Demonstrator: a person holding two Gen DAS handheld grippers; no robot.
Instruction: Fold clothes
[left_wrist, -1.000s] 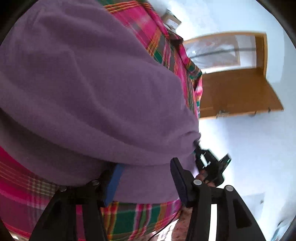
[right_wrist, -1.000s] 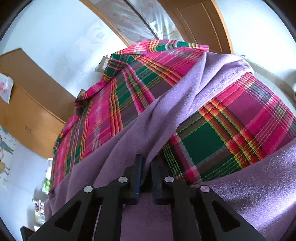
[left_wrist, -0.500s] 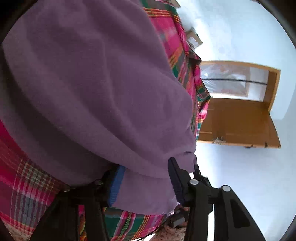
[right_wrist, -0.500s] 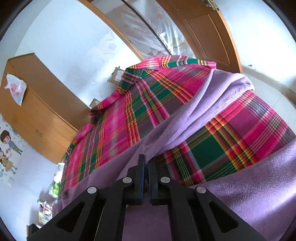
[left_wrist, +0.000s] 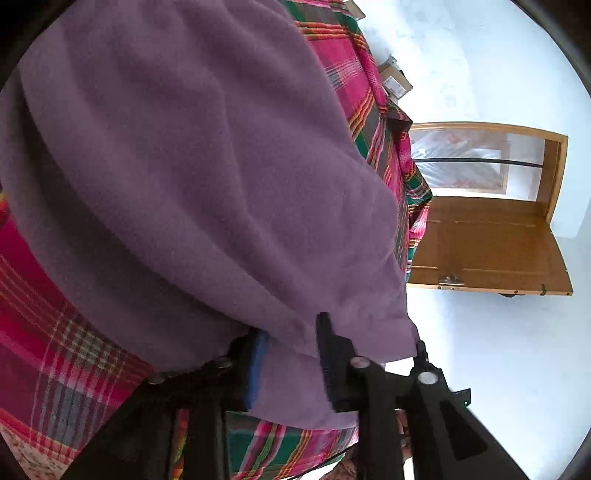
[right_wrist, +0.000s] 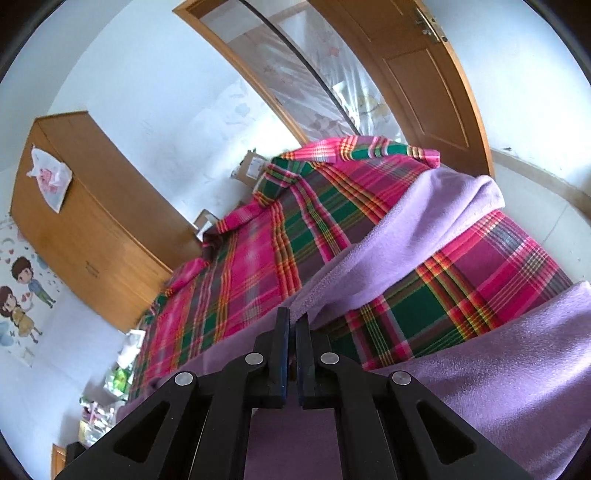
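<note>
Both grippers, left gripper (left_wrist: 291, 354) and right gripper (right_wrist: 292, 332), pinch a purple fleece garment (left_wrist: 192, 177) lying across the plaid bedspread (right_wrist: 258, 258); carrying both held edges level should keep the fold straight.

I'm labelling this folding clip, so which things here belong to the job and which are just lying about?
Part of the job:
- purple fleece garment
- left gripper, fleece between its fingers
- right gripper, nearly closed at the fleece edge
- plaid bedcover, the folding surface

Just lying about:
- wooden wardrobe
- cardboard box
- door
- cartoon wall sticker
</note>
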